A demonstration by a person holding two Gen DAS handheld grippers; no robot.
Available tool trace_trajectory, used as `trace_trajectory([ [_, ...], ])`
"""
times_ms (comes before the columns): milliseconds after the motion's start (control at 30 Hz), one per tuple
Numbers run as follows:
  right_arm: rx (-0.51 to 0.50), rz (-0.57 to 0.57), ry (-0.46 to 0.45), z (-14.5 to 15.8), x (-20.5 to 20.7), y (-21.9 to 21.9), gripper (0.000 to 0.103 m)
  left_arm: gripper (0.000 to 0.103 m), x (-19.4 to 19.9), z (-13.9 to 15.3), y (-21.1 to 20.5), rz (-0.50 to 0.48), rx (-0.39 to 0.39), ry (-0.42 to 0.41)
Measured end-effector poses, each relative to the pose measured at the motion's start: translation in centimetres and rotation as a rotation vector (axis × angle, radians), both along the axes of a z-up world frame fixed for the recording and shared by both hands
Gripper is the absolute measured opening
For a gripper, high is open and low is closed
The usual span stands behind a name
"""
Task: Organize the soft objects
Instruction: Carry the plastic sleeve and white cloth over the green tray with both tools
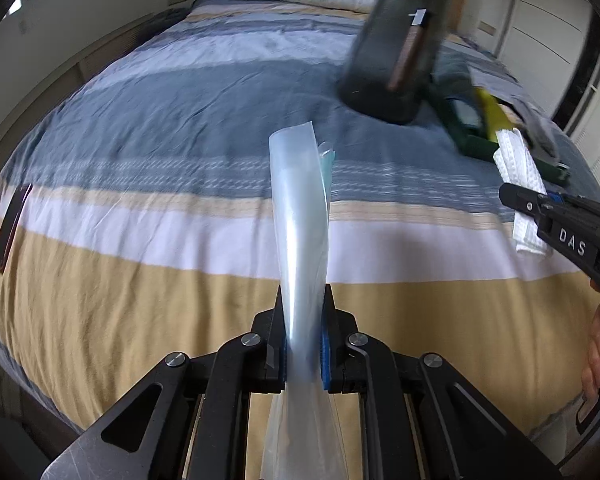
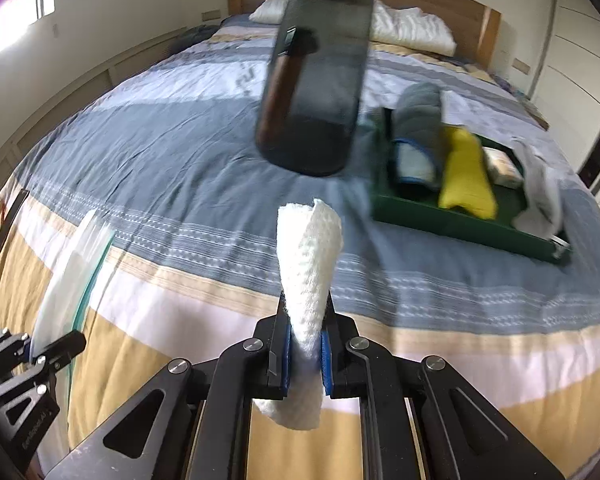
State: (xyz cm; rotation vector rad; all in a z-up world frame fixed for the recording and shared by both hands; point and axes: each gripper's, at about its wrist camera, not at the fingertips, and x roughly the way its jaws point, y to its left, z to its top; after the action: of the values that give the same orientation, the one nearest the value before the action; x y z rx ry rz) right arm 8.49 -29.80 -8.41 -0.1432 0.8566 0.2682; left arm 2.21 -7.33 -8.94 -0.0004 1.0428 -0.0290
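Note:
My left gripper (image 1: 303, 312) is shut on a clear plastic zip bag (image 1: 300, 220) that stands up between the fingers; the bag also shows at the left of the right wrist view (image 2: 74, 264). My right gripper (image 2: 306, 320) is shut on a folded white waffle cloth (image 2: 310, 256), held above the bed; the cloth shows at the right of the left wrist view (image 1: 520, 184). A green tray (image 2: 452, 222) on the bed holds a rolled grey-blue towel (image 2: 416, 136), a yellow cloth (image 2: 466, 176), a beige pack (image 2: 504, 166) and a grey sock (image 2: 540, 192).
A striped blue, white and tan bedspread (image 1: 160, 128) covers the bed, with white pillows (image 2: 412, 28) at the headboard. A dark translucent object (image 2: 316, 80) hangs blurred in front of both cameras. A dark flat item (image 1: 10, 228) lies at the bed's left edge.

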Motion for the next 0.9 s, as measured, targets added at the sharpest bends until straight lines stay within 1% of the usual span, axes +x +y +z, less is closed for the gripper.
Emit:
trace_trajectory([
  [233, -0.015, -0.078, -0.032, 2.6, -3.2, -6.6, 0.010, 0.009, 0.5, 1.7, -5.2, -0.109, -0.032, 0.000],
  [400, -0.019, -0.143, -0.066, 4.6, -3.4, -11.1, 0.010, 0.009, 2.5, 3.5, -10.3, -0.202, -0.063, -0.011],
  [533, -0.009, -0.189, -0.112, 7.2, -2.0, -14.3, 0.010, 0.009, 5.6, 6.1, -14.7, -0.253, -0.081, -0.064],
  [600, -0.003, -0.200, -0.131, 8.1, -1.2, -15.3, 0.010, 0.009, 7.4, 7.2, -16.5, -0.262, -0.088, -0.094],
  [667, 0.000, -0.210, -0.154, 9.2, 0.0, -16.3, 0.010, 0.009, 9.3, 8.0, -18.0, -0.260, -0.100, -0.111],
  [733, -0.001, -0.219, -0.175, 10.1, 1.3, -17.1, 0.010, 0.009, 11.4, 8.9, -19.8, -0.258, -0.093, -0.147],
  [900, -0.005, -0.232, -0.208, 11.0, 4.7, -18.6, 0.010, 0.009, 15.5, 9.9, -22.7, -0.253, -0.089, -0.206],
])
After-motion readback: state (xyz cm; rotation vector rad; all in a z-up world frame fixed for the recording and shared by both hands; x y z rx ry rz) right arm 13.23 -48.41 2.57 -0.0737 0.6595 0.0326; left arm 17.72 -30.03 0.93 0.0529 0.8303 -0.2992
